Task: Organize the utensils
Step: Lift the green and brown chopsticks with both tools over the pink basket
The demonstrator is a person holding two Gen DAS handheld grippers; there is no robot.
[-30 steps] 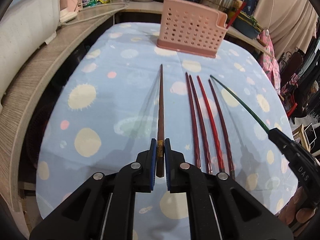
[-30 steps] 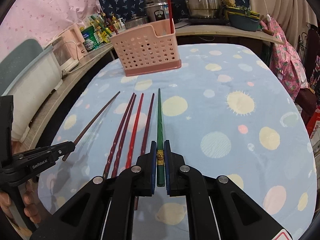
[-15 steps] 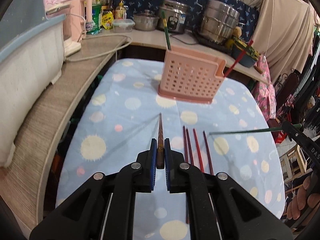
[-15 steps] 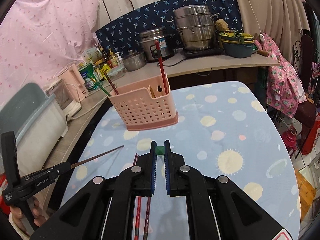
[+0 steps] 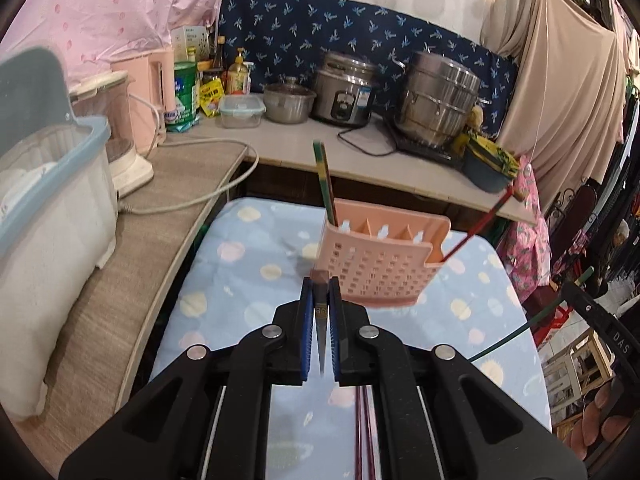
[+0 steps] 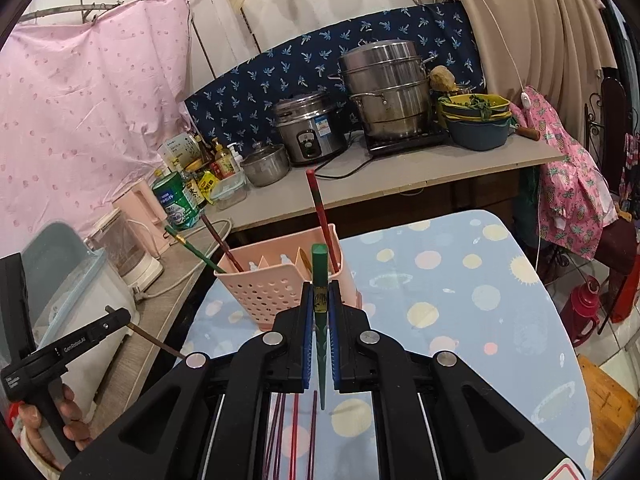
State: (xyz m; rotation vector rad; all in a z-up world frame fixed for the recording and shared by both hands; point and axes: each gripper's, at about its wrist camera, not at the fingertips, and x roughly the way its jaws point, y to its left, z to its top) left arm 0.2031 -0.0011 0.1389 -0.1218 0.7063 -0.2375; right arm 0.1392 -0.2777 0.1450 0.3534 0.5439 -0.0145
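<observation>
Between the left tool's [image 5: 320, 320] blue pads a brown chopstick [image 5: 320, 322] is clamped, lifted off the bench [image 5: 240, 280], with the pink utensil basket [image 5: 380, 264] just ahead. Right tool [image 6: 320, 320] — clamped on a green chopstick [image 6: 320, 280], also aloft. Below it, red chopsticks [image 6: 295, 432] lie on the bench.

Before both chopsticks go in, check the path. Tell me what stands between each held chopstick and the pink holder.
Nothing visible does. The green chopstick and the brown chopstick are held above the tablecloth facing the pink holder; its middle compartments look free.
</observation>
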